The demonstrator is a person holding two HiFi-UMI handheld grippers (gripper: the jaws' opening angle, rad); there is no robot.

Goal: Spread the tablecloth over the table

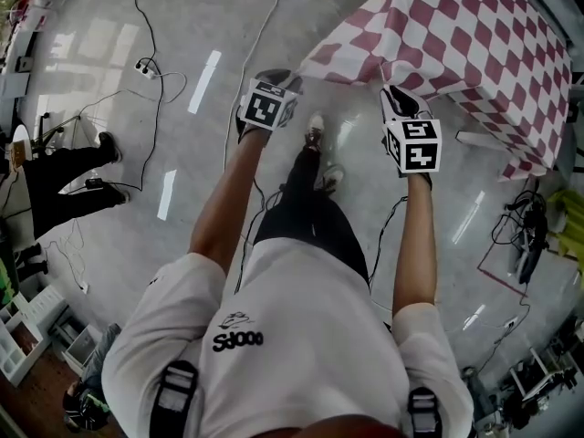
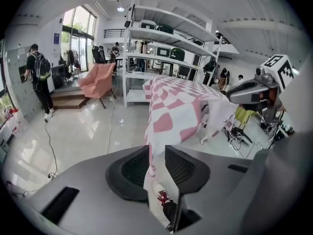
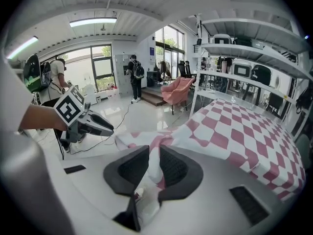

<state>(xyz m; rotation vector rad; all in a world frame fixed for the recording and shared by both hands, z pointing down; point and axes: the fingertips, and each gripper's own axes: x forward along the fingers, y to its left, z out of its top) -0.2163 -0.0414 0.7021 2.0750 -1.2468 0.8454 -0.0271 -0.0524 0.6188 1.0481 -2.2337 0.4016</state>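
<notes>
The checked tablecloth [image 1: 456,35] already covers the table hidden under it, and its near edge reaches off the table's near end to the person. The left gripper [image 2: 156,153] and right gripper [image 3: 154,151] each stand partly open with a fold of that edge hanging loose between the jaws, the pads not pinching it. The cloth looks light, soft and limp, so it would probably sag and slide, and is best gripped at the hem near both corners.
</notes>
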